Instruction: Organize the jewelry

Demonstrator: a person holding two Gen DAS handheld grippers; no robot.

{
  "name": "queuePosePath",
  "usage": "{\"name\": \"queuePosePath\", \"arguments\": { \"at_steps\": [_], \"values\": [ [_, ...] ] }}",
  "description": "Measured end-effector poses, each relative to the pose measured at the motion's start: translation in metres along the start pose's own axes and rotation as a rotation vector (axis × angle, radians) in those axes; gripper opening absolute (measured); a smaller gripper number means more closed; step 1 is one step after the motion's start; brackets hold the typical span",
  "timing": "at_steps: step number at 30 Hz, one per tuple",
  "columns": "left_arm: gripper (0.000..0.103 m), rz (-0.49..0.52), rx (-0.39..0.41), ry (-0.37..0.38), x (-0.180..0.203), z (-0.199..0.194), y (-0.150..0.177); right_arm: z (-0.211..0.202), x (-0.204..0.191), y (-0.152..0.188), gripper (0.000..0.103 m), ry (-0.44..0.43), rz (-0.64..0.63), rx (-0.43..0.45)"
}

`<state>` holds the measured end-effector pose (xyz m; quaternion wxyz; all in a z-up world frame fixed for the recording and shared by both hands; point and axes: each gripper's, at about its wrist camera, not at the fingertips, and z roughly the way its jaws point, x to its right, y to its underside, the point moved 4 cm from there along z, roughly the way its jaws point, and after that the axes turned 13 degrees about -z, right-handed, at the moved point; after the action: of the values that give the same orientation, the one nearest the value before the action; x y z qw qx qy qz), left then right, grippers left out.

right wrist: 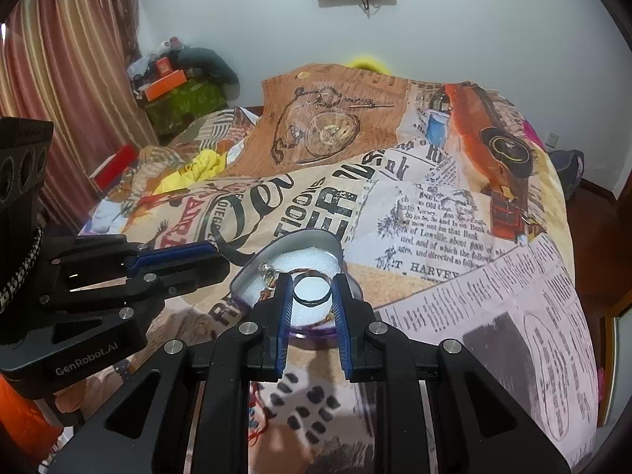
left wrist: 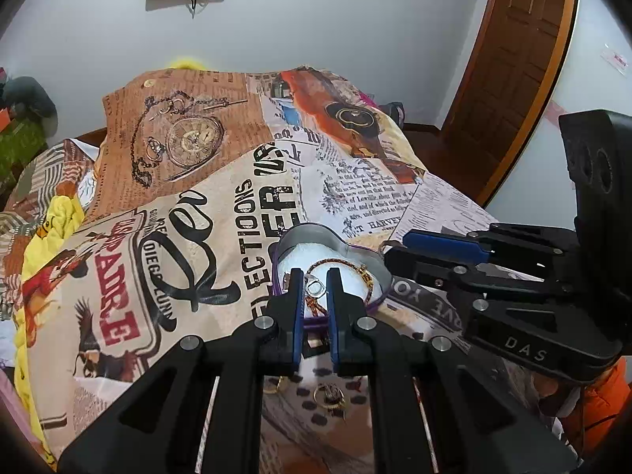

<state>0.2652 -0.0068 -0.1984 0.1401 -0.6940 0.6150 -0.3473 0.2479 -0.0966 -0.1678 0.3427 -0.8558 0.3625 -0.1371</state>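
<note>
A heart-shaped tin [left wrist: 294, 237] with a white lining and purple rim sits on the bed [left wrist: 221, 213], which is covered by a newspaper-print quilt, toward its near edge.

Left wrist view: the left gripper [left wrist: 316, 280] hangs over the near rim of the tin, jaws slightly apart with a silver ring [left wrist: 315, 287] seen between them; whether the pads touch it cannot be told. A gold-and-brown bracelet [left wrist: 347, 265] lies inside the tin on the lining. Two gold rings [left wrist: 330, 395] lie on the quilt just outside the tin's near rim, below the jaws; the right wrist view does not show them. The right gripper [left wrist: 399, 251] enters from the right, its tips at the tin's right rim; from this side its jaw state cannot be read.

Right wrist view: the right gripper [right wrist: 312, 290] is over the tin [right wrist: 312, 239], jaws clamped on a black ring [right wrist: 312, 291] held upright between the blue pads. The silver ring [right wrist: 265, 268] appears at the tin's left side. The left gripper [right wrist: 217, 254] reaches in from the left, tips just short of the tin's left rim.
</note>
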Motion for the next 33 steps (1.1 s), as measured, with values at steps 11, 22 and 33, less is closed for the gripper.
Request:
{"name": "queuePosePath", "arguments": {
  "at_steps": [11, 22, 33],
  "values": [
    [0.009, -0.011, -0.039, 0.016, -0.003, 0.023, -0.002, 0.028, 0.002, 0.006, 0.018, -0.025, -0.042, -0.067],
    [0.009, -0.032, -0.059, 0.020, -0.005, 0.028, -0.001, 0.033, 0.002, 0.008, 0.018, -0.037, -0.045, -0.088],
    [0.014, -0.040, -0.055, 0.017, -0.006, 0.020, -0.003, 0.031, 0.000, 0.006, 0.019, -0.012, -0.052, -0.104]
  ]
}}
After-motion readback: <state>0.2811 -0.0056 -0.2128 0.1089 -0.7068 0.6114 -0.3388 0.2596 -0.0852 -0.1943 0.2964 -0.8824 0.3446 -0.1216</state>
